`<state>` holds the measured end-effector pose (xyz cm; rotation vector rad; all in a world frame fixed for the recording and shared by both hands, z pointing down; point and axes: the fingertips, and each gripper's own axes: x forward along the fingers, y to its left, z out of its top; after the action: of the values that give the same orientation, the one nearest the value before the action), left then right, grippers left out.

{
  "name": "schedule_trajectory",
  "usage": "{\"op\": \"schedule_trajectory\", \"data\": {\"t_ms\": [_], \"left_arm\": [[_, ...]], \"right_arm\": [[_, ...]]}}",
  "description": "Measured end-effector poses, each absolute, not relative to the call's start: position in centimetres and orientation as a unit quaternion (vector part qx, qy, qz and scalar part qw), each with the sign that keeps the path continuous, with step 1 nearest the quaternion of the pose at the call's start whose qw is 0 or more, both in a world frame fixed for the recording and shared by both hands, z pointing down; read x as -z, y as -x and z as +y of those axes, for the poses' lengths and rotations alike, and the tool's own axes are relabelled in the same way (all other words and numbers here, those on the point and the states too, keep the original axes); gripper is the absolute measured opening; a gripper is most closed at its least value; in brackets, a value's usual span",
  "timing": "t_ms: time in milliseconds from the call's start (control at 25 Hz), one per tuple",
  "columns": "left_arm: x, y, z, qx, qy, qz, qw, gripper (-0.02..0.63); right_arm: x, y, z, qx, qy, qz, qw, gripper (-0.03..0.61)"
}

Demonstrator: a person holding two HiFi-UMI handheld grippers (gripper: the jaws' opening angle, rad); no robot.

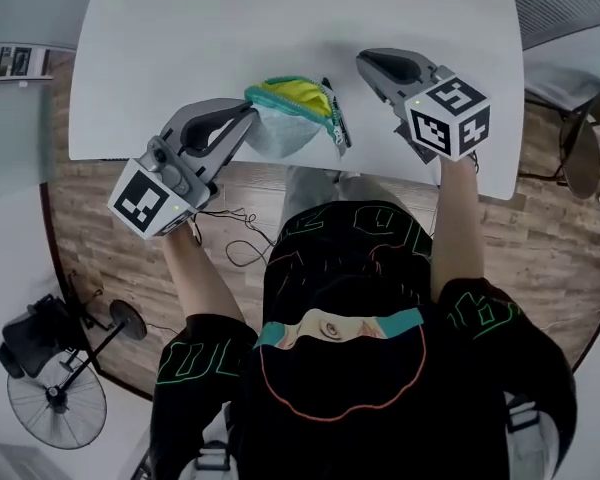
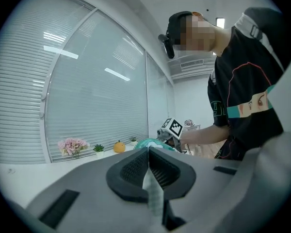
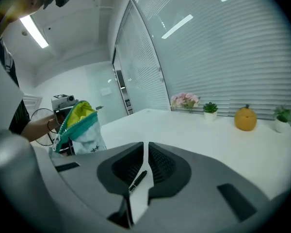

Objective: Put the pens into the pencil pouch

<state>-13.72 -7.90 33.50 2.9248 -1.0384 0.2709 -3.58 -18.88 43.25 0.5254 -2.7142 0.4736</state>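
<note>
My left gripper (image 1: 248, 111) is shut on the side of the pencil pouch (image 1: 292, 118), a grey-white pouch with a teal rim and yellow lining. It holds the pouch up with its mouth open near the white table's (image 1: 230, 28) front edge. Pouch fabric (image 2: 153, 188) is pinched between the left pads. A black pen (image 1: 337, 120) lies just right of the pouch. My right gripper (image 1: 365, 61) hovers to the right of it, shut with nothing held. In the right gripper view the pouch (image 3: 80, 125) stands at the left, and a black pen (image 3: 138, 178) shows on the table through the slit below the jaws.
An orange ornament (image 3: 246, 119), small potted plants (image 3: 210, 108) and pink flowers (image 3: 185, 100) line the table's far side by the window blinds. A fan (image 1: 55, 398) stands on the wooden floor at the lower left. The person's body is close to the table's front edge.
</note>
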Motion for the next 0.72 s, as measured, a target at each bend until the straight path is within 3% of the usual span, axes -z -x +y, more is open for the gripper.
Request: {"op": "schedule_trajectory", "data": {"t_ms": [280,720], "left_arm": [[-35.3,13.7,-8.2,-0.086,-0.928,-0.361,0.036,0.008],[-36.8,13.8,-7.8,-0.094,-0.922,-0.369,0.069,0.008]], "right_arm": [[-48.9,6.2,-19.0,-0.204,-0.147,-0.932,0.259,0.081],[-54.4,6.7,-20.9,-0.211,-0.186,-0.883,0.376,0.117]]}}
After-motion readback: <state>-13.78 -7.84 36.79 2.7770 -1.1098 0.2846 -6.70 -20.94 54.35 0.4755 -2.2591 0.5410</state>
